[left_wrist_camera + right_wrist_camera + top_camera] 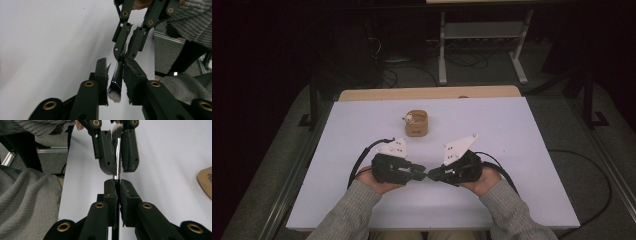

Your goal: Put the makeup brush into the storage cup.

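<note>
Brush [117, 79]: small cosmetic type, dark glossy ferrule, short tuft of bristles dark at the root and white at the tip. Handle thin and mostly hidden between pads. Position: held in the air above the near middle of the table [522, 150], lying between the two grippers where their tips meet.

Right gripper [117, 185]: jaws pressed together on the handle end of the brush; in its own view a sliver of bright metal emerges from the closed pads. Judged to be the bearing grip.

Left gripper [115, 72]: jaws parted, one on each side of the ferrule and tuft, with visible gaps to both pads in its own view. It brackets the brush without pinching it. In the right gripper view the brush looks close to one pad; contact there cannot be settled.

Arrangement: tips nose to nose in the high view, both hands low and close to the person. This reads as a hand-over between grippers, one end secured, the other end being taken or let go; which of the two cannot be told.

Cup [416, 123]: small tan holder, upright, beyond the grippers toward the table's middle, well apart from them. Something pale sits at its rim; too small to identify.
</note>
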Demonstrator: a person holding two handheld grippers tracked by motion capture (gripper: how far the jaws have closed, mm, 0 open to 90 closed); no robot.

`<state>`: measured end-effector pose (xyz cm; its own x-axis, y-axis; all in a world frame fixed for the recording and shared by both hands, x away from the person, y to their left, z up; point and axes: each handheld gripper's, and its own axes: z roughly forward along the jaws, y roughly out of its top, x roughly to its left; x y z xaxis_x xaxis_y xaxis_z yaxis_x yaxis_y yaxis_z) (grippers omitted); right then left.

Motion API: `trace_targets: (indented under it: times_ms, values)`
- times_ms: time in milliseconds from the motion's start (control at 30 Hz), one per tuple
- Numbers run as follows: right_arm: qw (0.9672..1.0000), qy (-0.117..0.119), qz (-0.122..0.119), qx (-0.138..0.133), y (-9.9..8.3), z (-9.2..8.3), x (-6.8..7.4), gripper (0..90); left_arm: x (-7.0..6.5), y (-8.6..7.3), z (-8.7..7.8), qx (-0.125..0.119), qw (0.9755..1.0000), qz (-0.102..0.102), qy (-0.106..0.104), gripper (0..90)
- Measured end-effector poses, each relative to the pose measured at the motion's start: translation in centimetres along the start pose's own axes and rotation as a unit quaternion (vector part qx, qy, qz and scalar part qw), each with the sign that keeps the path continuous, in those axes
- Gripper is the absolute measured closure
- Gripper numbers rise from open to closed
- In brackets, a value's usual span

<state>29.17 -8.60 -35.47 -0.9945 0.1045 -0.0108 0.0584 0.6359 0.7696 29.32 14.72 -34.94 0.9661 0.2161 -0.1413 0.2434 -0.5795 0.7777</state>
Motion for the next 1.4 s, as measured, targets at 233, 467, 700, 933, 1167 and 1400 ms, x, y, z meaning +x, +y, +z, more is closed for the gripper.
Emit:
trace_targets:
  times_ms: [233, 467, 700, 933, 1167, 1400]
  values:
    - [0.9996, -0.011, -0.025, 0.011, 0.2, 0.3, 0.7, 83.1, 0.4, 0.0, -0.1, -0.004, 0.9991, -0.019, -0.038, 83.4]
    - [0.9998, 0.000, -0.021, 0.005, 0.0, 0.6, 0.5, 81.6, 0.4, 0.0, -0.3, 0.004, 0.9990, -0.023, -0.038, 83.8]
    - [0.9985, -0.014, -0.019, 0.049, 0.2, 1.5, 0.6, 78.9, 0.2, 0.3, -0.3, 0.014, 0.9994, -0.020, -0.027, 83.8]
    - [0.9997, 0.002, -0.004, 0.024, -0.2, 1.7, 0.4, 83.0, 0.1, 0.3, -0.8, 0.002, 0.9995, -0.017, -0.025, 76.8]
    - [0.9999, -0.001, 0.009, 0.006, -0.8, 2.0, 0.3, 83.0, 0.3, 0.2, -0.8, 0.000, 0.9996, -0.020, -0.021, 80.2]
    - [0.9999, -0.006, 0.010, 0.006, -0.6, 2.5, 0.3, 79.3, 0.5, 0.1, -1.1, 0.005, 0.9993, -0.033, -0.017, 83.8]
